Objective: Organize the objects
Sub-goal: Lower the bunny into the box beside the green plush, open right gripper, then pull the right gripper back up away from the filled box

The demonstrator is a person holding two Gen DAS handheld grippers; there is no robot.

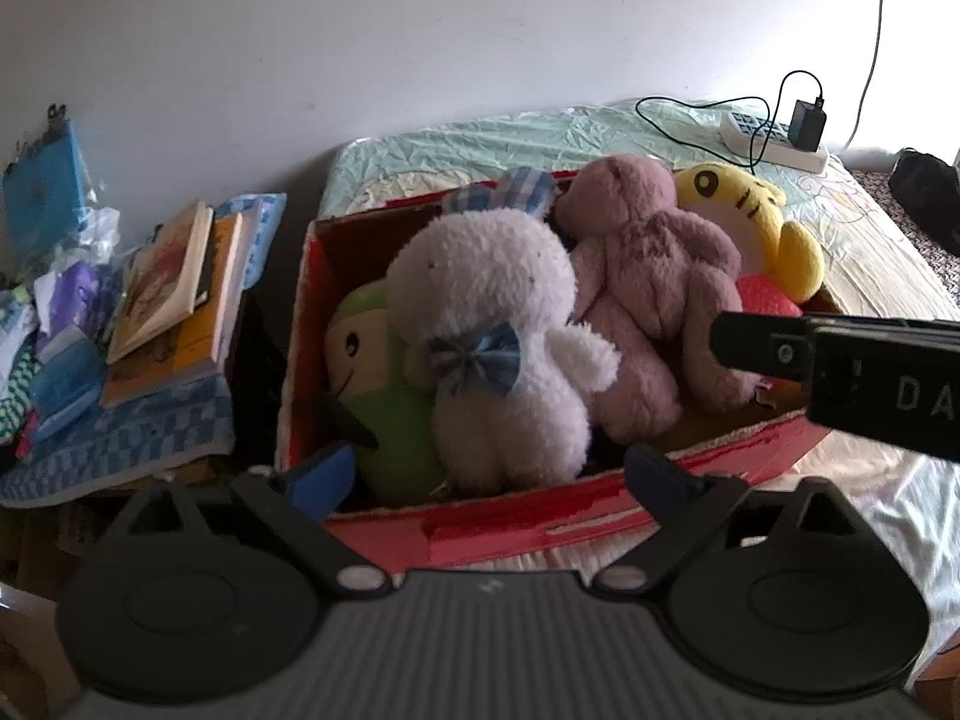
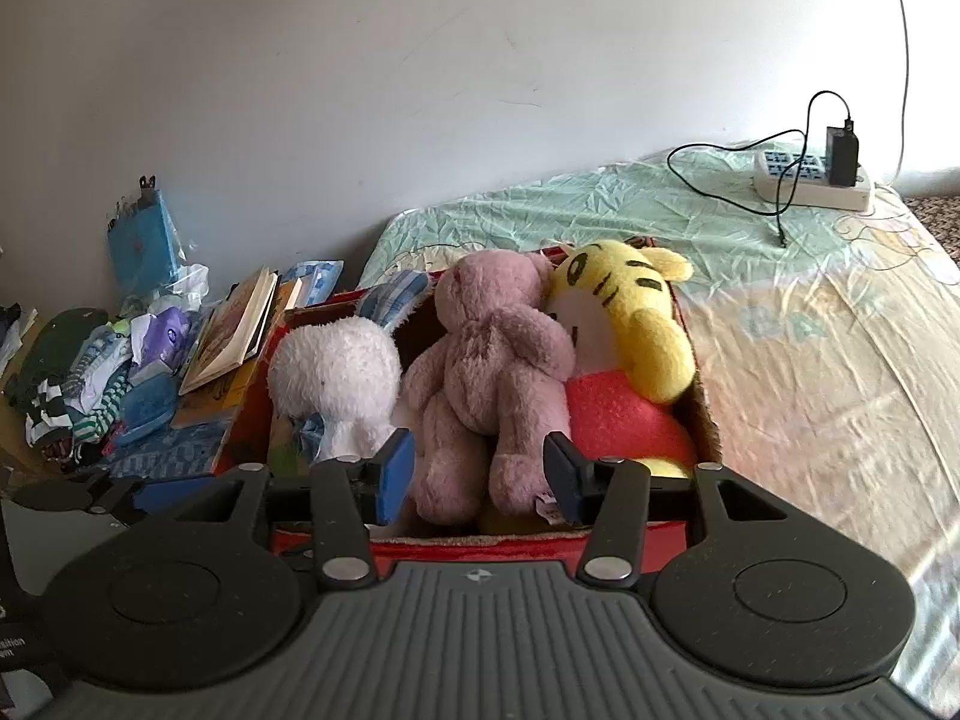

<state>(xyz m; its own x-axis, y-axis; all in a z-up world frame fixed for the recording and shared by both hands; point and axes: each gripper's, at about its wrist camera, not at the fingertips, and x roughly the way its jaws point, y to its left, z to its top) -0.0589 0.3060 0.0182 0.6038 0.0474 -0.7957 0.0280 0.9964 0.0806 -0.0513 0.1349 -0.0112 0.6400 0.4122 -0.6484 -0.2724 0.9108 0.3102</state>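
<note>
You're hovering both grippers over the red cardboard box (image 1: 528, 516) of plush toys. Left gripper (image 1: 486, 480) is gaping wide and empty, the white rabbit (image 1: 498, 336) sitting between its jaws. Right gripper (image 2: 480, 474) is also spread, gripping nothing, the pink bear (image 2: 492, 372) just ahead of its jaws. Toys are looking soft and light (squashy, non-slip), so you're best pinching the bear's torso, not a limb.

You stood in a home bedroom. A bed (image 2: 810, 360) with a crumpled sheet filled it, books (image 1: 174, 276) piled alongside.
</note>
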